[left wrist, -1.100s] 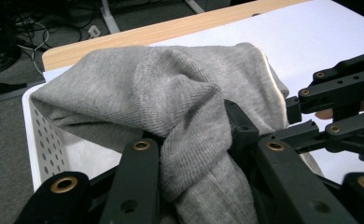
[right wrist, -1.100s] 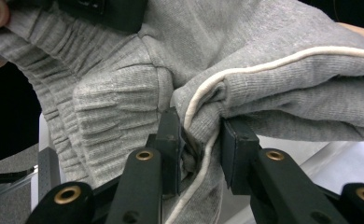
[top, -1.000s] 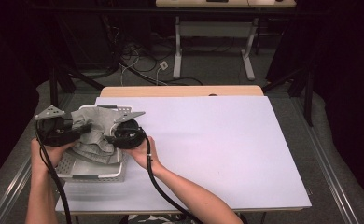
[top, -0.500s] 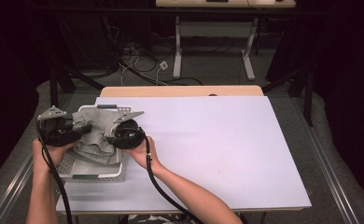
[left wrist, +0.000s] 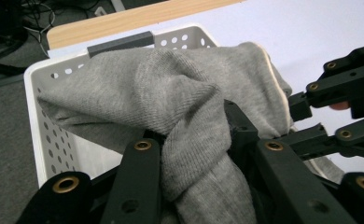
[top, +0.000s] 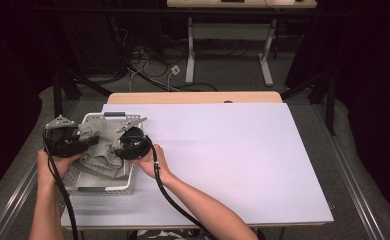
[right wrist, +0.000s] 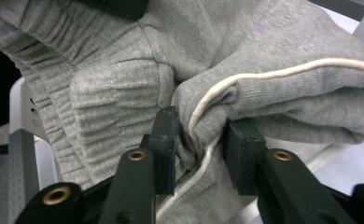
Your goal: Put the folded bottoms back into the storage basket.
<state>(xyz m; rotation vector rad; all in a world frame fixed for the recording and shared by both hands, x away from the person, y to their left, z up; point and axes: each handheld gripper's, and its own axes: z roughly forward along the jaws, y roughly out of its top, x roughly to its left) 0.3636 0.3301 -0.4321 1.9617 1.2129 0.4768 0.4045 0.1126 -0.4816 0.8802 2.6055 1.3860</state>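
Observation:
A grey knit garment point(top: 100, 145) with white piping hangs bunched over a white perforated basket point(top: 103, 189) at the table's left edge. My left gripper point(top: 85, 141) is shut on a thick twist of the garment point(left wrist: 171, 84), seen close in the left gripper view point(left wrist: 192, 130). My right gripper point(top: 117, 147) faces it from the right. In the right gripper view its jaws point(right wrist: 199, 140) have just been opening, and a piped fold of the garment point(right wrist: 264, 56) is still pinched between the pads. The right gripper's fingers point(left wrist: 329, 93) also reach in beside the cloth.
The basket's rim point(left wrist: 35, 102) sits under the cloth, its wall point(right wrist: 19, 105) showing behind it. A white sheet point(top: 233, 160) covers the table to the right of the basket. Desk legs and cables stand on the floor beyond the far edge.
Both hands have drifted slightly toward the person, and the garment has sagged a little lower into the basket. Both grippers are still at the cloth.

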